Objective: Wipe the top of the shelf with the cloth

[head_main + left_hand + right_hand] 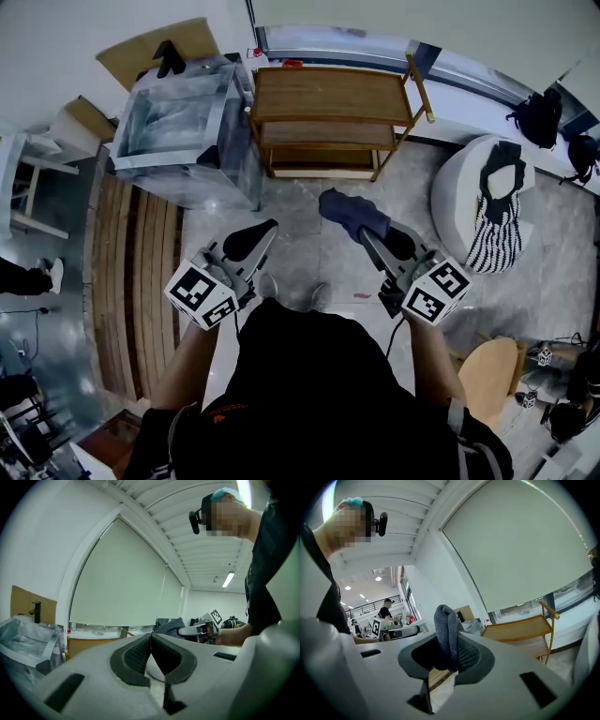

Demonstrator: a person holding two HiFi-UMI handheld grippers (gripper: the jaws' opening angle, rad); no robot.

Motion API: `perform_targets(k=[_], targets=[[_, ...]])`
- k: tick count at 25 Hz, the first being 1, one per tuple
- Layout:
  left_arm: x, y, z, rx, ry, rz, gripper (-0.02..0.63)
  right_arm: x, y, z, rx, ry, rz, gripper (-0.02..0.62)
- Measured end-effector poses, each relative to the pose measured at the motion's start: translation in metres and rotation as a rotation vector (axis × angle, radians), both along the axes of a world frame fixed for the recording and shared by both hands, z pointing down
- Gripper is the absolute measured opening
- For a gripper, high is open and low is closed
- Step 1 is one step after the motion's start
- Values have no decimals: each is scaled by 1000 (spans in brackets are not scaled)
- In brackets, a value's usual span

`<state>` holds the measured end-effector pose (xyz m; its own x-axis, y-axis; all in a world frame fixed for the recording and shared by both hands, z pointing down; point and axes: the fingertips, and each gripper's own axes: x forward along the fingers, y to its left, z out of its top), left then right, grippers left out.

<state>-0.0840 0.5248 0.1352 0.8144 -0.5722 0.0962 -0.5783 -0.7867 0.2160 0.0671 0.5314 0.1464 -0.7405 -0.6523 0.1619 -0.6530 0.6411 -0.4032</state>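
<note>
Two grippers are held out low in front of the person, both short of the wooden shelf [328, 94], which stands against the wall under the window. The right gripper [370, 234] has its jaws pinched on a dark blue-grey cloth [352, 212]; in the right gripper view the cloth [446, 630] stands up in a fold between the pads, bunched above the jaw tips. The cloth hangs in the air above the pale floor, well apart from the shelf's top board, which lies bare. The left gripper [262, 232] sits beside it at about the same height, its jaws brought together at the tips with nothing between them, as the left gripper view shows [151, 637]. A clear plastic box [183, 131] stands just left of the shelf, touching or nearly touching its side. To the right, a round white stool [455, 192] carries a striped bag [495, 230].
</note>
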Motion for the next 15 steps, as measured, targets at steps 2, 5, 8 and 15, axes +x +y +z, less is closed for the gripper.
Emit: perform_targets(k=[2,5,8,15], targets=[[8,3,3,-7,2,-8,21,7,3,2,-1,0,-12,78],[21,8,6,-12,-1,-6,21,17,7,3,-4,-8,-26,78],[32,10,8,-15,-10,0,21,26,9,5,-10,-19,-35,78],[45,5,11,-26,-20,7,21,36,6,8,-15,-34,-53,77]])
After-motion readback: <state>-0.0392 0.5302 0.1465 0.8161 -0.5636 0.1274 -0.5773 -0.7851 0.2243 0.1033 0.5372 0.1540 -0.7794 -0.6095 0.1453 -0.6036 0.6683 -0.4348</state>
